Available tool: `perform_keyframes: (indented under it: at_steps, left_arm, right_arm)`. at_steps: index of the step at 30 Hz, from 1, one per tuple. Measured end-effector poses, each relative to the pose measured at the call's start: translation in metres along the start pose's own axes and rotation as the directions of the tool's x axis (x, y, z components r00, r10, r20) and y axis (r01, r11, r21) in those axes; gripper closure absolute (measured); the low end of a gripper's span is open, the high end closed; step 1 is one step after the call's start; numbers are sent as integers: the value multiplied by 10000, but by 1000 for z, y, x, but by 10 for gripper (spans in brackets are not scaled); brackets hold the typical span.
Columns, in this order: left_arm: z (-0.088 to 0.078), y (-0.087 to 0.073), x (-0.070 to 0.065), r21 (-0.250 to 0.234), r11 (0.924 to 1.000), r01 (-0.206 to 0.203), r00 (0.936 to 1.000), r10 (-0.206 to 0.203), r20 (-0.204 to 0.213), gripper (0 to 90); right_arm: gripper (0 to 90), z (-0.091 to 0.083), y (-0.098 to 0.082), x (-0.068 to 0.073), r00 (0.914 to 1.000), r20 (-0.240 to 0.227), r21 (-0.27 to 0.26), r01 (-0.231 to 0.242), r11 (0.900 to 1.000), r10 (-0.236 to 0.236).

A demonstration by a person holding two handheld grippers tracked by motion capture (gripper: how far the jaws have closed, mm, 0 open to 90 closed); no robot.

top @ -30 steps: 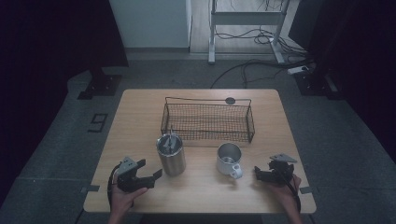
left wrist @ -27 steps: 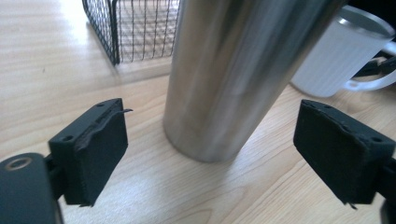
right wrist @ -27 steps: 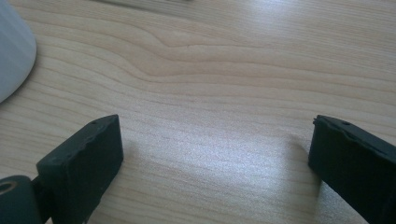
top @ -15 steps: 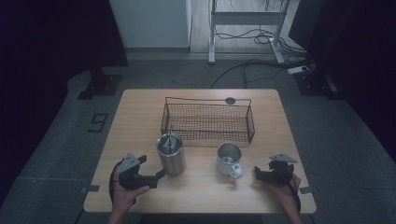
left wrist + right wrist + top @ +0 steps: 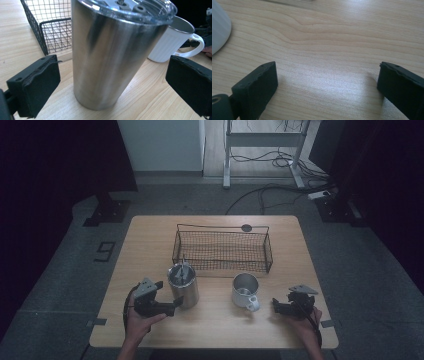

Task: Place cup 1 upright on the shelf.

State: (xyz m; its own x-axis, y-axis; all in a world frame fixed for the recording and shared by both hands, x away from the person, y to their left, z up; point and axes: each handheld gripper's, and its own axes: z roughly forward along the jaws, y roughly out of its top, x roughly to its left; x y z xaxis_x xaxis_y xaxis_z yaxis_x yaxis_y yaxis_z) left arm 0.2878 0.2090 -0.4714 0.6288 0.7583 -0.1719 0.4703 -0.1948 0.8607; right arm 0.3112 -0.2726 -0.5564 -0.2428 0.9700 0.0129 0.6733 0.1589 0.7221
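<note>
Wooden table at frame centre carries a steel tumbler and white mug. Left gripper, lower left, has just opened its jaws, which now flank the tumbler without touching. Right gripper, lower right, gapes over bare wood.

Wooden table, light grain. Wire basket at mid-table toward the far edge, long side across; contents cannot be told. Small dark disc just behind the basket's far right corner. Past the table's far edge: metal frame legs, cables on grey floor.
</note>
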Motion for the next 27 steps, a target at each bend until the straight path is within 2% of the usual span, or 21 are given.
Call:
perform_keyframes:
  at_steps: [7,9,18,21,27]
  left_arm:
    - [6,6,-1,59,9999,-93,10000,93,8,0]
    - [8,9,1,-50,10000,-79,10000,79,34,0]
    - [14,11,2,-58,10000,-56,10000,56,-19,0]
    - [15,11,2,-69,9999,-138,9996,140,246,8]
    - [22,13,2,-46,10000,-73,9999,74,149,8]
  right_arm:
    - [28,0,0,0,10000,-1,1,-1,10000,1]
    - [28,0,0,0,10000,-1,1,1,10000,-1]
    - [28,0,0,0,10000,-1,0,-1,10000,1]
    - [28,0,0,0,10000,-1,2,-1,10000,1]
    - [28,0,0,0,10000,-1,1,1,10000,-1]
